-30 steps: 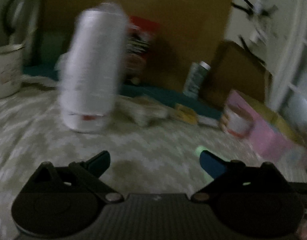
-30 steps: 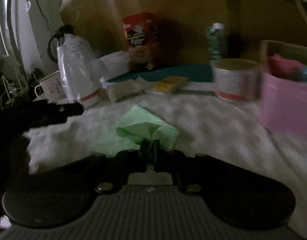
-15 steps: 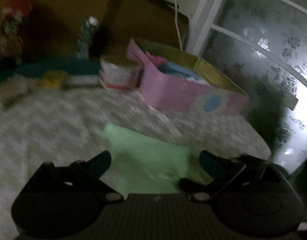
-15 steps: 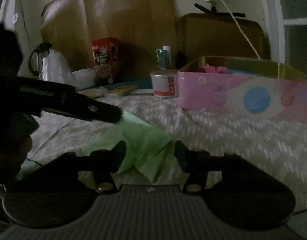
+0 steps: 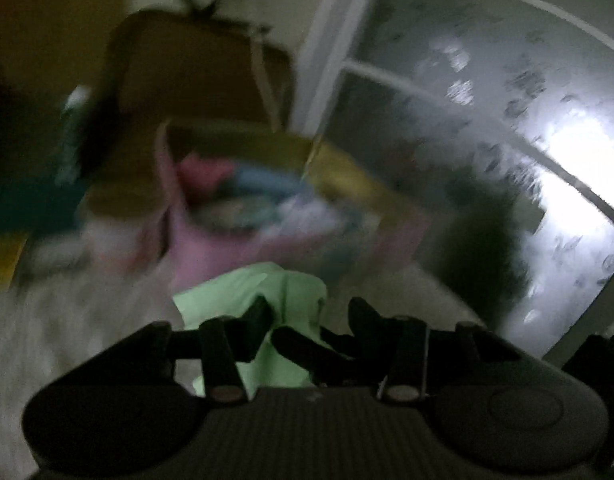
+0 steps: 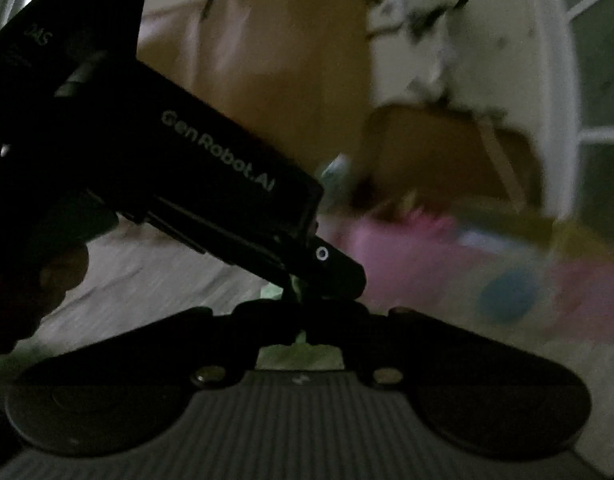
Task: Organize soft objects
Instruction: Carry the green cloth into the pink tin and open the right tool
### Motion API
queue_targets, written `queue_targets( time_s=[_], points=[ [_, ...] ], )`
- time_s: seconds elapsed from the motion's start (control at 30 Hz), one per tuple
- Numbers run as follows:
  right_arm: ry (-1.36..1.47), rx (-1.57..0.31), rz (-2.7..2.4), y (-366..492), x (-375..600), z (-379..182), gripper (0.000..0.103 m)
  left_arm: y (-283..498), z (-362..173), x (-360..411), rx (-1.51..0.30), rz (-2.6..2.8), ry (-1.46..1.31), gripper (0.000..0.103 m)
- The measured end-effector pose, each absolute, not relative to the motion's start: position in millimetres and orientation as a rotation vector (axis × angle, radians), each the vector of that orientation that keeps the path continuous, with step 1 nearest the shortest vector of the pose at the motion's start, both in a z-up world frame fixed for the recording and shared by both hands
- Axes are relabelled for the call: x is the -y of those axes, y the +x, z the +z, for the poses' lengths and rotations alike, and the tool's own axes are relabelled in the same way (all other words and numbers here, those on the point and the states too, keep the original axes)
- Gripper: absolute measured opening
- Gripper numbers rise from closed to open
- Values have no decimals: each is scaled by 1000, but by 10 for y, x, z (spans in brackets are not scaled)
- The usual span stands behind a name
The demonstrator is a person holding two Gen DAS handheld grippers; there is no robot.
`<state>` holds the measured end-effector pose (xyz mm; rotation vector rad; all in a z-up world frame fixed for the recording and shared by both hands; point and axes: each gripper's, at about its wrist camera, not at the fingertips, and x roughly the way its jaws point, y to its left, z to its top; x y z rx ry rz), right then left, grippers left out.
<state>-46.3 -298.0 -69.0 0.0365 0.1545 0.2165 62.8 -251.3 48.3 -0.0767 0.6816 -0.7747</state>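
Note:
A light green cloth (image 5: 279, 292) hangs bunched between the fingers of my left gripper (image 5: 311, 314), which is shut on it. Just beyond stands a pink box (image 5: 227, 248) with pink and blue soft things inside. In the right wrist view my right gripper (image 6: 303, 308) is shut, with a strip of the green cloth (image 6: 295, 282) showing at its tips. The left gripper's black body (image 6: 187, 160) crosses right above those tips, and a hand holds it at the left edge. The pink box (image 6: 427, 260) lies to the right, blurred.
The patterned bed cover (image 5: 67, 320) spreads to the left. A brown cardboard sheet (image 5: 187, 80) stands behind the box. A frosted glass door (image 5: 507, 140) fills the right side. A yellow packet (image 5: 3, 260) lies at the far left.
My left gripper has swung right from the white bottle to the pink box and shut on the green cloth. My right gripper opened, then shut on the cloth again. The two grippers now meet.

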Motion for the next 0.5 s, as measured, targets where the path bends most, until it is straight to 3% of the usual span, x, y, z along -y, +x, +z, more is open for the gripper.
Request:
queue_targets(
  time_s=[0.13,0.23,0.3,0.33,0.4,0.47,0.5],
  points=[
    [48,-66,98,-257,3345,-492,6,956,676,2916,-580,-821,-61,50],
    [65,-42,4,-15,3619,-422,7,1280,667,3213,-550,-808,-62,62],
    [45,-20,-6,203,3798,-417,7,1479,585,3382,-544,-744,-51,85],
    [42,-44,-28,328,3869,-412,7,1588,531,3454,-550,-697,-38,91],
    [44,-93,-78,582,4008,-431,20,1745,434,3522,-578,-614,-4,96],
    [68,-186,-109,773,4144,-488,46,1828,372,3463,-620,-569,-13,96],
    [105,-189,-117,774,4201,-514,46,1833,360,3405,-627,-577,-35,97]
  ],
)
